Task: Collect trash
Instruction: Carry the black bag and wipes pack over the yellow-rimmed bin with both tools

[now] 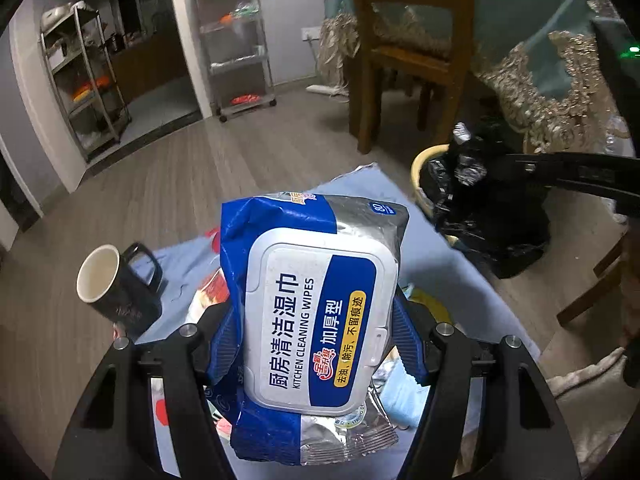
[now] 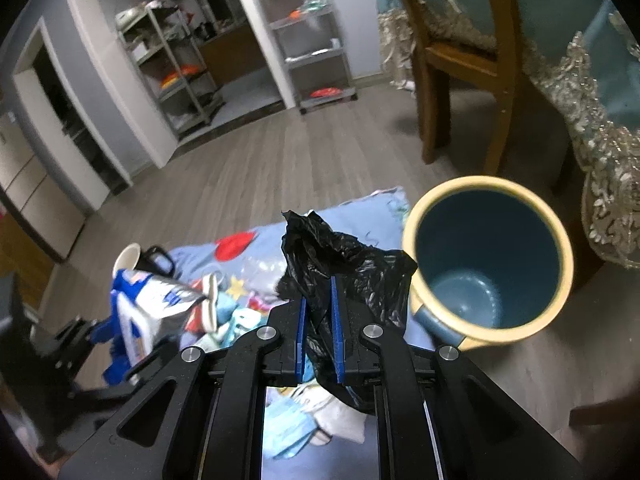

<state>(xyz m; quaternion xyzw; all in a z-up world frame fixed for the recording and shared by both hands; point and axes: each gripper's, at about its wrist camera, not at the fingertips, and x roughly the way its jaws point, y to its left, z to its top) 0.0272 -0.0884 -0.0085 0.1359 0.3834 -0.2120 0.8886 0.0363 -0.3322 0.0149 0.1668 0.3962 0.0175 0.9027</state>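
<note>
— So what filled the room, biggest first?

— Grey wood-plank floor [image 2: 248, 168] ran across the middle of both views. A brown wooden chair [image 1: 404, 52] stood at upper right beside a teal tablecloth with gold lace trim [image 1: 560, 92]. Metal shelving racks [image 2: 172, 64] lined the upper left.

— And lower down?

— A pale blue printed cloth [image 2: 256, 240] lay on the floor at centre. Just right of it sat the round blue waste bin with a yellow rim [image 2: 486, 260], its inside bare in the right wrist view.

— The task's things?

— A blue and silver pack of kitchen cleaning wipes with a white flip lid [image 1: 316, 320] filled the lower centre of the left view, raised above the cloth, the left gripper [image 1: 320, 332] clamped on its sides. The right gripper [image 2: 318, 320], nearly closed, pinched a crumpled black plastic bag [image 2: 340, 264] just left of the bin.

— Anything smaller?

— A black mug with a white inside [image 1: 114, 284] lay tipped at the cloth's left edge.
</note>
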